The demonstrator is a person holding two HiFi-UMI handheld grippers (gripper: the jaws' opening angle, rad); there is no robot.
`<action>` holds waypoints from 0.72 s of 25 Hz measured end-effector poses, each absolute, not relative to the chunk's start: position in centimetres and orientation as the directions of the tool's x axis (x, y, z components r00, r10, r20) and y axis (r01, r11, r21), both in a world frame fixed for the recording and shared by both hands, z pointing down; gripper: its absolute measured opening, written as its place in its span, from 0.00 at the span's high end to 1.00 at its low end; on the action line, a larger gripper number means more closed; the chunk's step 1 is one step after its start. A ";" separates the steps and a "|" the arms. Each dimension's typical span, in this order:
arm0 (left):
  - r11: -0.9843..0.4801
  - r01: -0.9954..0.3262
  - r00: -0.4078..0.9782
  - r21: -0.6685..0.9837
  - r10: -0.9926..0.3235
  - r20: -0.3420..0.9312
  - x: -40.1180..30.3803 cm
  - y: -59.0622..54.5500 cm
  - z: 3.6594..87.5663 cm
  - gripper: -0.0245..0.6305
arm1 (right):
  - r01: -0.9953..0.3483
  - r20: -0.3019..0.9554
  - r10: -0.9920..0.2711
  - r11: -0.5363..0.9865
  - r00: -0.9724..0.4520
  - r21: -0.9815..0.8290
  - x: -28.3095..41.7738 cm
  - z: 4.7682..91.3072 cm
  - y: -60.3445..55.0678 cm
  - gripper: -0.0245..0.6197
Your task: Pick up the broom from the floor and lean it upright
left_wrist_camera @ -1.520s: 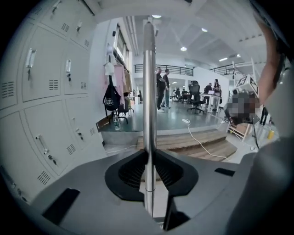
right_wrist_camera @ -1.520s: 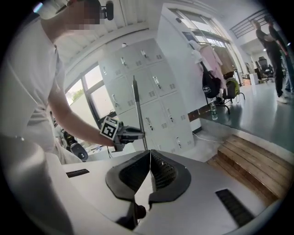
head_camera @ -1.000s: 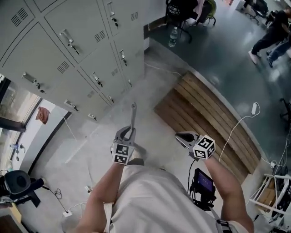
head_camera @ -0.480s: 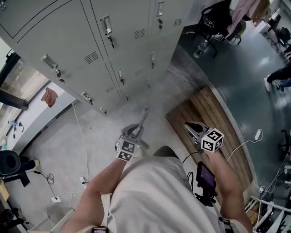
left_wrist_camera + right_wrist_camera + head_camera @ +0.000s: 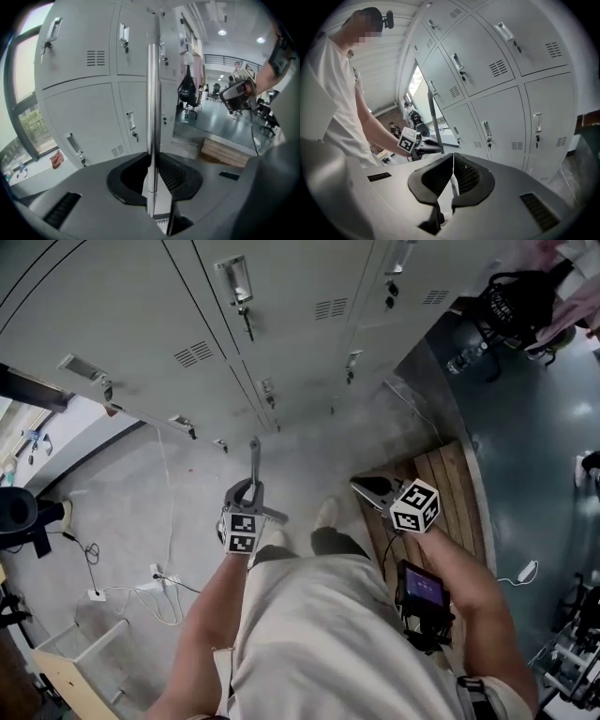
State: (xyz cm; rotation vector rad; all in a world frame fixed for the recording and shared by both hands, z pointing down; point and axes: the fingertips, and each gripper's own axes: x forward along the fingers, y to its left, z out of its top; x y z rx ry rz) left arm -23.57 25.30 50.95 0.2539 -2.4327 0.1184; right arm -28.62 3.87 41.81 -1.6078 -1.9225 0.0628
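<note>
Firmly, left gripper [image 5: 152, 157] jaws clamp broom handle [image 5: 152, 93].

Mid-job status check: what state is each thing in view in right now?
broom handle: held roughly upright in front of the lockers; brush end out of view.
left gripper: shut on the broom handle.
right gripper: shut, nothing between its jaws.
locker doors: all shut.

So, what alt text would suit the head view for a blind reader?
Seen from above, a person in a light shirt holds a gripper in each hand: the left gripper is shut on a roughly upright metal broom handle, the right gripper is shut and empty. Grey lockers stand ahead, and a slatted wooden platform lies at the right.
</note>
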 end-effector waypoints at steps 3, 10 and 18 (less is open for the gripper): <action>0.998 -0.070 -0.753 -0.008 -0.047 0.656 -25.4 27.8 53.0 0.85 | 0.890 0.441 0.896 0.161 0.050 -0.428 -30.8 43.1 5.6 0.94; 0.995 0.082 -0.757 0.061 0.022 0.653 -27.8 30.6 59.0 0.85 | 0.887 0.496 0.854 0.098 0.158 -0.452 -32.7 46.7 8.2 0.94; 0.985 0.135 -0.727 0.105 0.026 0.687 -31.7 30.2 69.2 0.85 | 0.861 0.528 0.814 0.072 0.241 -0.504 -31.0 52.6 8.7 0.94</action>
